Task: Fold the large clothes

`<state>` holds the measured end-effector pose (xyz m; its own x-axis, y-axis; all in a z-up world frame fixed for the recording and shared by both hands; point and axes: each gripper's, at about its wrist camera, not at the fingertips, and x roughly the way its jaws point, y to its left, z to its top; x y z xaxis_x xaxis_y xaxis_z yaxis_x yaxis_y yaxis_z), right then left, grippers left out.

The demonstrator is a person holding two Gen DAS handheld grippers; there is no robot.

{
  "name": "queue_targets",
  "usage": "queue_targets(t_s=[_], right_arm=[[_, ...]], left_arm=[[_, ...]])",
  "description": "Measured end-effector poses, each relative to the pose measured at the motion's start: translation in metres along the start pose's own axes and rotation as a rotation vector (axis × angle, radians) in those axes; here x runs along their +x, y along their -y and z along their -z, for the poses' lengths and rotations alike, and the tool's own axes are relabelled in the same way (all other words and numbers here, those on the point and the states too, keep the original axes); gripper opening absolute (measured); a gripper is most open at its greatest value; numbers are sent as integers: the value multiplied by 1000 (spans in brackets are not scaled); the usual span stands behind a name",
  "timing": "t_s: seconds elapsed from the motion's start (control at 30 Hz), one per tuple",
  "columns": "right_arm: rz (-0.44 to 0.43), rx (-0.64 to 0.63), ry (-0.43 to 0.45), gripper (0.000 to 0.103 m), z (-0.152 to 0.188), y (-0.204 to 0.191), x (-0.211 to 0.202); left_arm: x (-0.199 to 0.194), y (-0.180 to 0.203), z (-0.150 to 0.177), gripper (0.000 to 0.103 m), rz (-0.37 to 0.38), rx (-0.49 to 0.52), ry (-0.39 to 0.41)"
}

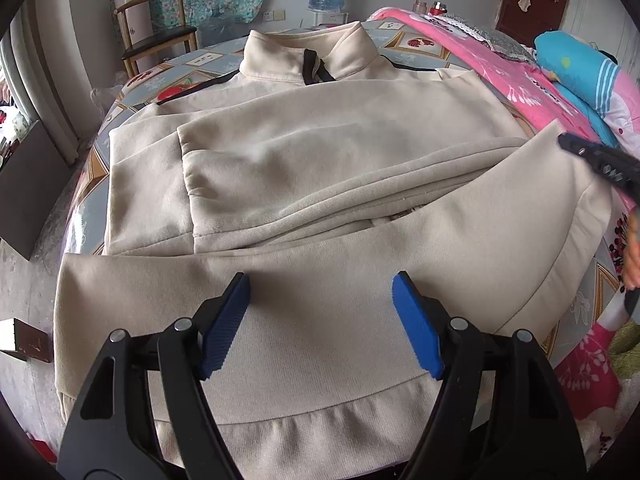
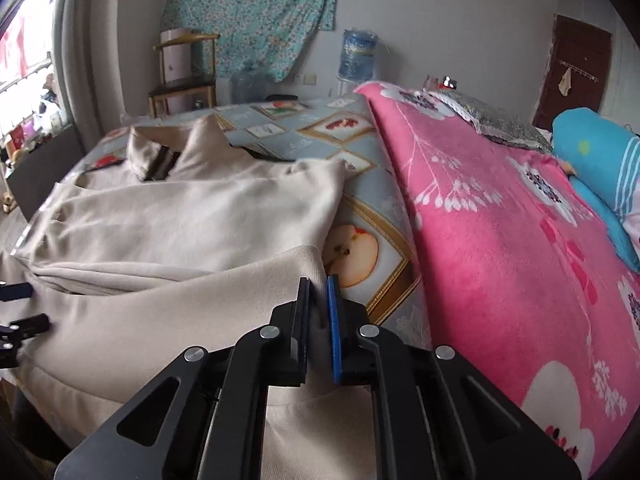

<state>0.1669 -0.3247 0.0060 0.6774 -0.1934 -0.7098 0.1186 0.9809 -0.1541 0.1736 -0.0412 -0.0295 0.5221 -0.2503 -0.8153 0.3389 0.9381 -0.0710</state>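
A cream fleece jacket with a stand-up collar and black zipper (image 1: 304, 152) lies flat on a bench covered in a blue-grey fruit-print oilcloth (image 2: 360, 240). Its long axis runs straight away from both cameras: the collar (image 1: 308, 54) points to the far side, toward the wall, and the ribbed hem (image 1: 304, 436) sits at the near edge. A sleeve is folded across the chest, and the near part of the garment is turned up in a broad flap over the body.

The left claw (image 1: 320, 320) hovers above the near flap with its blue-padded fingers (image 1: 226, 320) spread wide apart, holding nothing; whether the tips touch the cloth cannot be told.

The right claw (image 2: 319, 320) is closed almost together, pinching the jacket's right edge of the flap between its pads, with a fold of cream fabric visible in the narrow gap. In the left wrist view this claw shows only as a black tip at the right border, beside the raised corner of the flap.

A pink floral plush blanket (image 2: 500, 240) lies just beside the jacket on the right, with a blue striped pillow (image 2: 596, 160) farther along it.
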Motion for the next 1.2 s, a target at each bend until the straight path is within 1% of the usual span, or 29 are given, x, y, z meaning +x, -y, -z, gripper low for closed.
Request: queue_targets(t_s=[0.07, 0.13, 0.17, 0.2, 0.23, 0.27, 0.3, 0.33, 0.37, 0.4, 0.43, 0.47, 0.5, 0.53, 0.6, 0.63, 0.67, 0.73, 0.77, 0.83, 0.9, 0.97, 1.0, 1.07, 1.1, 1.13, 1.2], right_arm=[[13, 5, -55, 8, 11, -1, 25], [25, 16, -40, 10, 13, 1, 22], [13, 33, -49, 13, 10, 5, 19], [0, 55, -50, 19, 9, 9, 17], [-26, 87, -53, 22, 8, 17, 13], [-56, 125, -57, 28, 8, 25, 7], [-96, 176, -48, 32, 8, 35, -3], [-121, 212, -29, 32, 7, 43, -14], [-121, 240, 2, 32, 8, 49, -30], [-122, 246, 24, 32, 7, 51, -42], [-144, 244, 46, 32, 8, 49, -54], [-188, 234, 63, 32, 10, 44, -63], [-252, 210, 71, 32, 13, 32, -72], [-316, 160, 60, 32, 17, 14, -76], [-370, 41, 24, 32, 27, -24, -76], [-383, -13, 1, 32, 34, -42, -73], [-391, -49, -24, 32, 40, -57, -68], [-401, -60, -89, 32, 50, -76, -48], [-382, -60, -121, 32, 55, -81, -36], [-367, -57, -97, 32, 58, -84, -32], [-355, -43, -119, 32, 53, -82, -34], [-329, -48, -119, 32, 50, -81, -44], [-334, -61, -96, 32, 48, -84, -53], [-404, -85, -61, 32, 47, -98, -72], [-434, -106, -50, 32, 45, -108, -76], [-456, -142, -40, 32, 47, -119, -82], [-446, -207, -50, 32, 51, -140, -79]], left_arm=[[0, 1, 1, 70, -5, 10, 1], [0, 2, 1, 70, -11, 26, -1], [1, 3, 1, 70, -14, 31, -3], [1, 2, 1, 70, -14, 34, -4], [1, 2, 1, 70, -13, 36, -4], [1, 2, 1, 70, -13, 39, -5], [1, 3, 1, 70, -13, 41, -8], [1, 3, 1, 70, -12, 43, -9], [1, 3, 1, 70, -11, 43, -10], [1, 3, 1, 70, -11, 42, -10], [1, 3, 1, 70, -11, 42, -8], [1, 3, 1, 70, -12, 42, -7], [1, 3, 1, 70, -13, 41, -5], [1, 3, 1, 70, -13, 39, -2], [0, 3, 1, 70, -13, 34, 4], [0, 3, 1, 70, -13, 31, 7], [0, 2, 1, 70, -11, 30, 9], [-2, -1, 1, 70, 6, 15, 17], [-6, -3, 2, 70, 12, 4, 28], [-28, -7, 5, 70, 34, -3, 96], [-51, -9, 11, 70, 78, 9, 148], [-65, -6, 21, 70, 110, 32, 168], [-69, -3, 27, 70, 119, 47, 163], [-68, 6, 39, 69, 127, 71, 133], [-65, 10, 44, 64, 129, 83, 120], [-62, 14, 48, 62, 121, 93, 108], [-51, 21, 53, 58, 75, 107, 73]])
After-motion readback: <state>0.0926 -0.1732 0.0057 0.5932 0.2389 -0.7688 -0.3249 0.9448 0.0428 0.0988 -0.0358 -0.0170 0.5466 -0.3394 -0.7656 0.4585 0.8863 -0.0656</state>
